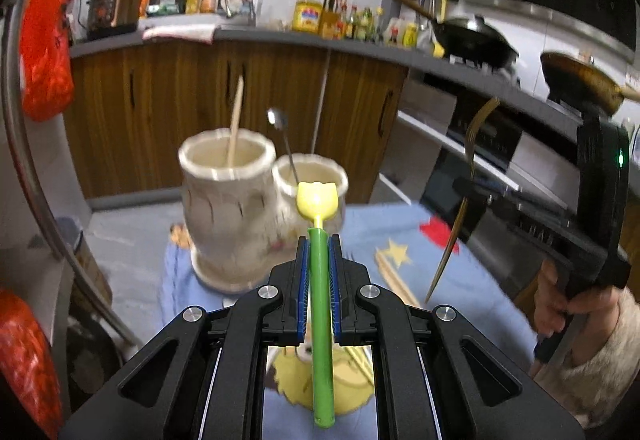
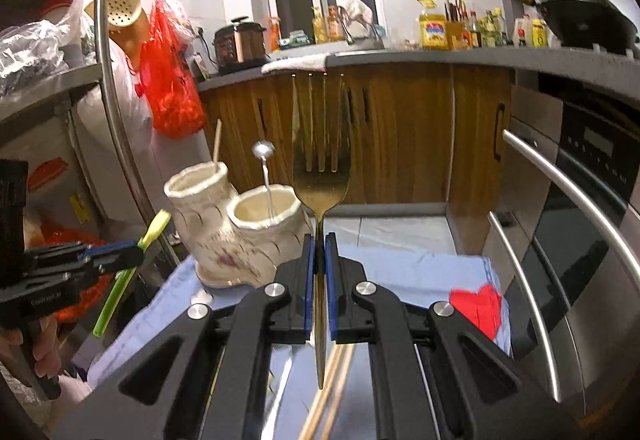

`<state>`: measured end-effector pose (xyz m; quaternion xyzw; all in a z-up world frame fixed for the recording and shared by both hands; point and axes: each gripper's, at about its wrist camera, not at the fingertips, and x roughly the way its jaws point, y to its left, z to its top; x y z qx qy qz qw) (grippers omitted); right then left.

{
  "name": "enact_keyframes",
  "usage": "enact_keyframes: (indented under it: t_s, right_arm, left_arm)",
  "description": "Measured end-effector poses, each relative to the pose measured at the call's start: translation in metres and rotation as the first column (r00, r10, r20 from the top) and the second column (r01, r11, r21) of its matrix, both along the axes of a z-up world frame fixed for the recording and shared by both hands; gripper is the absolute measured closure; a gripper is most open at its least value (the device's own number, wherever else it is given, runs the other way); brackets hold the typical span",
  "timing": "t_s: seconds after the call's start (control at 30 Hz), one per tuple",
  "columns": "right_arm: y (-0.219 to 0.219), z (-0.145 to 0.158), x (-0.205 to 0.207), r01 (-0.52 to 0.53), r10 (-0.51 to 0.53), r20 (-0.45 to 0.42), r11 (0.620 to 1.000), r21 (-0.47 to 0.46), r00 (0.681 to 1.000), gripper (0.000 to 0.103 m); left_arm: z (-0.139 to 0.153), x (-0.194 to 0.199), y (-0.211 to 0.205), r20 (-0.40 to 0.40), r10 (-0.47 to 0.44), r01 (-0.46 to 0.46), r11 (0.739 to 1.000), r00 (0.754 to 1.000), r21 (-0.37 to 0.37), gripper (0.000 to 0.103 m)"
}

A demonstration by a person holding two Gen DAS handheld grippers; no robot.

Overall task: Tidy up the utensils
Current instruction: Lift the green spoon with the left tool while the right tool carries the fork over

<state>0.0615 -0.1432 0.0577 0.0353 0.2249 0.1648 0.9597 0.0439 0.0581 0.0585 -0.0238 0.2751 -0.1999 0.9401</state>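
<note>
Utensils held above the counter

Left tool (image 1: 319,240) is clamped on a green-handled spoon (image 1: 320,304), its yellow head toward the holder (image 1: 224,199). Right tool (image 2: 319,240) grips a gold fork (image 2: 320,183), tines up. Holder stands at the cloth's (image 2: 400,272) far left corner with a chopstick (image 1: 236,119) and metal spoon (image 1: 284,143) inside. Loose chopsticks (image 1: 394,280) lie on the cloth.

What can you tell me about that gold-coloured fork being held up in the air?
The fork looks like brass-toned metal, with four long straight tines and a slim handle that tapers to a narrow end. It stands roughly upright, tines up, well above the blue cloth. The right tool is shut on its neck just below the head, blue pads pressing on both sides. Nothing else touches it. The cream ceramic holder stands beyond it to the left. From the left tool's camera, the fork hangs at a slight tilt.
</note>
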Motion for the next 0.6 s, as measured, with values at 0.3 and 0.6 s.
enact_keyframes:
  t_s: [0.3,0.6]
  right_arm:
    - [0.027,0.044,0.030,-0.035,0.034,0.095,0.999,0.017,0.995,0.098]
    - [0.044,0.063,0.075,-0.056,0.039,0.148,0.992,0.111,0.988,0.098]
  left_arm:
    - [0.057,0.043,0.013,0.149,0.080,-0.070,0.995,0.986,-0.073,0.093]
    - [0.071,0.093,0.029,0.196,0.176,-0.143,0.975,0.965,-0.172,0.093]
